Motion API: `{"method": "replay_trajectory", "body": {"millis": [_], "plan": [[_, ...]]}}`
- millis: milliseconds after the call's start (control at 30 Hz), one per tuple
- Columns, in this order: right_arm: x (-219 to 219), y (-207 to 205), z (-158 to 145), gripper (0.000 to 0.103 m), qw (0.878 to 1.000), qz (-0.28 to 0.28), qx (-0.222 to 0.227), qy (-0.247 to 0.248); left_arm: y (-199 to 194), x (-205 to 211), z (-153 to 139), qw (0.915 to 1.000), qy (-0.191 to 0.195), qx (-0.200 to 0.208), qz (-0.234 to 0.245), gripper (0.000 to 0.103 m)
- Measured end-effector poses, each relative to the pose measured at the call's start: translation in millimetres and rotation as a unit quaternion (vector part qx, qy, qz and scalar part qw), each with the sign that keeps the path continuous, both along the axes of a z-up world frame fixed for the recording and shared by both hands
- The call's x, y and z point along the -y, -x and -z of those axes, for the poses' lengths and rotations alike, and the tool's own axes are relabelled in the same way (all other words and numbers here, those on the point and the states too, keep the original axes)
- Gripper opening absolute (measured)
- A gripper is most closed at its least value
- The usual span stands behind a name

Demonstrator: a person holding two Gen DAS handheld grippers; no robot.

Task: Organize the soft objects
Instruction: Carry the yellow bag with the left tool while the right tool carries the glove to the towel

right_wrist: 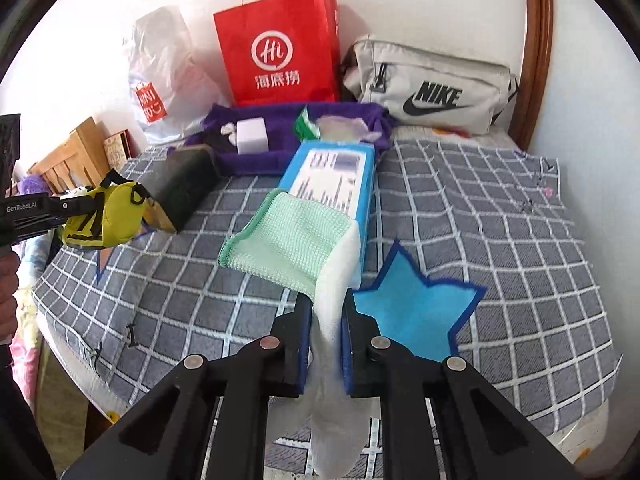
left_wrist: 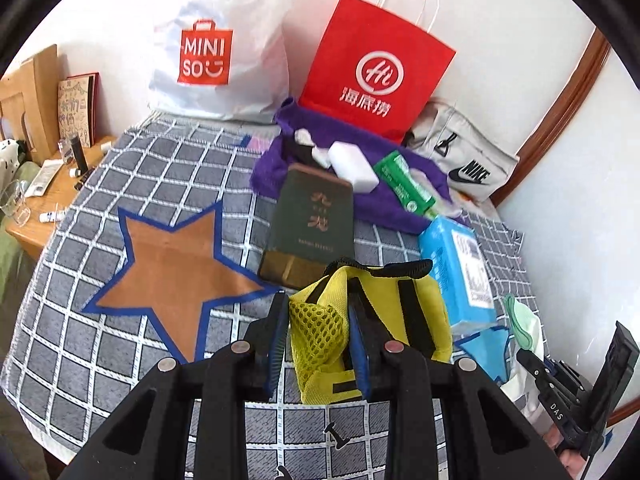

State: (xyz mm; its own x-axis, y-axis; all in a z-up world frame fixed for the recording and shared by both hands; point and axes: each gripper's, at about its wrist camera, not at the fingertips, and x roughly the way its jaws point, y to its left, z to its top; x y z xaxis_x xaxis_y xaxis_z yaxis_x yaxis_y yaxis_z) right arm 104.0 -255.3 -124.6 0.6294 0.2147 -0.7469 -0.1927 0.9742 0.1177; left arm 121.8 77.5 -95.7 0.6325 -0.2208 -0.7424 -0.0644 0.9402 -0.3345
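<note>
My left gripper (left_wrist: 320,344) is shut on a yellow mesh pouch (left_wrist: 320,320) with black straps and holds it above the checked bedspread (left_wrist: 120,352), just right of an orange star patch (left_wrist: 172,272). In the right wrist view, the pouch (right_wrist: 104,220) hangs at the far left from the left gripper (right_wrist: 86,204). My right gripper (right_wrist: 326,320) is shut on a white sock (right_wrist: 288,240) with a mint green cuff, which droops over both sides of the pads. A blue star patch (right_wrist: 416,312) lies just right of it on the bed.
A dark green book (left_wrist: 308,224) and a blue tissue pack (right_wrist: 332,176) lie mid-bed. Behind them a purple cloth tray (right_wrist: 256,162) holds small items. A red paper bag (right_wrist: 280,48), a white Miniso bag (left_wrist: 212,48) and a grey Nike bag (right_wrist: 432,88) line the wall. A wooden bedside table (left_wrist: 52,200) stands at left.
</note>
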Motion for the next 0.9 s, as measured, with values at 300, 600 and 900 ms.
{"method": "replay_trajectory", "body": {"millis": [300, 600, 900], "plan": [[-5.0, -16.3, -26.9, 0.013, 1.0, -0.003, 0.027, 0.005, -10.6, -2.9, -19.2, 0.9998, 0.012, 0.016, 0.008, 0.027], [-4.9, -44.7, -43.5, 0.013, 0.999, 0.004, 0.037, -0.003, -30.6, -4.7, -28.9, 0.9997, 0.011, 0.021, 0.008, 0.027], [-10.0, -74.8, -61.0, 0.013, 0.998, 0.008, 0.053, -0.025, -54.5, -5.5, -28.6, 0.9996, 0.022, 0.016, 0.004, 0.027]]}}
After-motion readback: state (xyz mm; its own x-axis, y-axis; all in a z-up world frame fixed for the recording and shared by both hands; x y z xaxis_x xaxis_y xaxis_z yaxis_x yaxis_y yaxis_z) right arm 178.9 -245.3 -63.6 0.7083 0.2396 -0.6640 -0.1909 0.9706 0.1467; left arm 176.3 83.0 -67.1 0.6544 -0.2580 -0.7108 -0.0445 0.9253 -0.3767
